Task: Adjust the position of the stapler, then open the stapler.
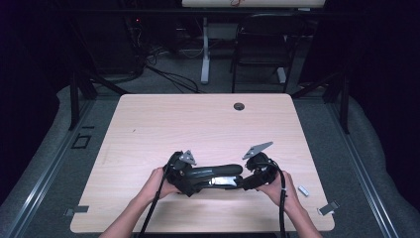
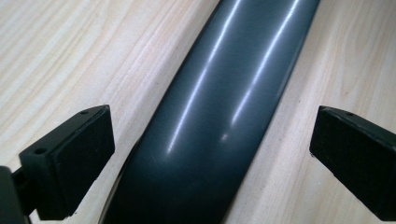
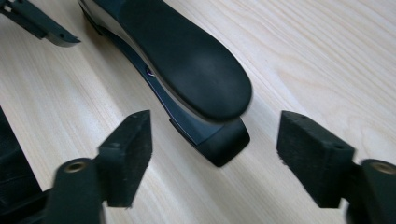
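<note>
The desk (image 1: 148, 124) is seen bare beneath a long dark stapler (image 1: 218, 174), laid flat between both sets of fingers. The left gripper (image 2: 212, 154) and right gripper (image 3: 212, 154) are spread, nothing pinched. It is judged stiff, fairly heavy, glossy and slippery; its narrow ends are best gripped.

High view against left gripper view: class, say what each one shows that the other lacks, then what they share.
High view: both hands, the right gripper, the whole table, a chair behind it and small metal pieces near the right edge. Left gripper view: the open pads of the left gripper apart from the stapler's glossy top, untouched. Both share stapler and wooden tabletop.
</note>
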Motion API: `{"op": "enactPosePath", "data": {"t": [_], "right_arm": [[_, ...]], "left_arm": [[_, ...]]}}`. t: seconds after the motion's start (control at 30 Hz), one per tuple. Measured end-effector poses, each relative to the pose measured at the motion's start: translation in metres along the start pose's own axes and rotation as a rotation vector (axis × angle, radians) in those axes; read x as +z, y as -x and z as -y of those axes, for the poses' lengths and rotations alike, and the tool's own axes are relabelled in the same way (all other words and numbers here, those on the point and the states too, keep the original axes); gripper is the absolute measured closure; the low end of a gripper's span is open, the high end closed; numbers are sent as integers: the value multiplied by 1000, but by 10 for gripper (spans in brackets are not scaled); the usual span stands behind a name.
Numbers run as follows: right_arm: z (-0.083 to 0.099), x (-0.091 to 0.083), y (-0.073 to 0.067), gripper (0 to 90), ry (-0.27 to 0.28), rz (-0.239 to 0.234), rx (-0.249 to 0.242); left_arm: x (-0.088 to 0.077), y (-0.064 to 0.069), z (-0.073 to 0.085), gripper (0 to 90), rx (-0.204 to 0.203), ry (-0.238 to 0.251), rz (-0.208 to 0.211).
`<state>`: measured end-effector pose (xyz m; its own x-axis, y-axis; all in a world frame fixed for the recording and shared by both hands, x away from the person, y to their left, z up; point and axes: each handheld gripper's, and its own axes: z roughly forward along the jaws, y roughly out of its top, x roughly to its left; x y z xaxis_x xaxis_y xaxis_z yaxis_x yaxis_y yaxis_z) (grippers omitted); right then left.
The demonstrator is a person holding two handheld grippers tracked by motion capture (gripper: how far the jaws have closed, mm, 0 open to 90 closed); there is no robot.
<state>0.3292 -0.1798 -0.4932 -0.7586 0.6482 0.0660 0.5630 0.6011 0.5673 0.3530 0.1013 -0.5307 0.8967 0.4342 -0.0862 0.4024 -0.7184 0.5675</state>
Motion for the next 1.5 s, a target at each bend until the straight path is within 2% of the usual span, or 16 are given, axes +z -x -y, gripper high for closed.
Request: {"op": "enactPosePath", "data": {"t": [0.07,0.17,0.27,0.37,0.47,0.67,0.8,0.93,1.07,1.2,1.3,1.33,1.4,1.5], "right_arm": [[3,-3,2,205,9,6,21],[7,-6,4,150,11,-2,41],[13,-10,4,145,27,-6,76],[16,-15,1,138,23,25,72],[18,-18,2,111,38,27,93],[21,-18,5,46,35,28,127],[22,-17,7,46,25,32,131],[23,-13,8,118,21,2,126],[23,-10,6,156,8,8,104],[22,-7,3,275,-1,28,86],[22,-3,1,343,-21,29,79],[22,-1,0,364,-16,27,74],[22,1,0,440,-14,24,68],[23,6,-2,570,1,34,69]], "left_arm": [[-6,2,1,1,3,13,-9],[-15,4,4,1,-21,59,-32],[-26,5,7,0,-49,106,-64],[-34,7,10,0,-75,148,-83],[-39,11,10,0,-93,177,-102],[-43,18,7,0,-95,216,-98],[-43,22,5,0,-100,225,-97],[-43,30,1,0,-91,249,-102],[-41,40,-4,0,-75,272,-106],[-37,46,-5,0,-84,285,-99],[-35,49,-7,1,-78,291,-98],[-34,50,-7,1,-78,292,-86],[-31,54,-9,8,-69,297,-89],[-26,61,-12,112,-43,306,-73]]}}
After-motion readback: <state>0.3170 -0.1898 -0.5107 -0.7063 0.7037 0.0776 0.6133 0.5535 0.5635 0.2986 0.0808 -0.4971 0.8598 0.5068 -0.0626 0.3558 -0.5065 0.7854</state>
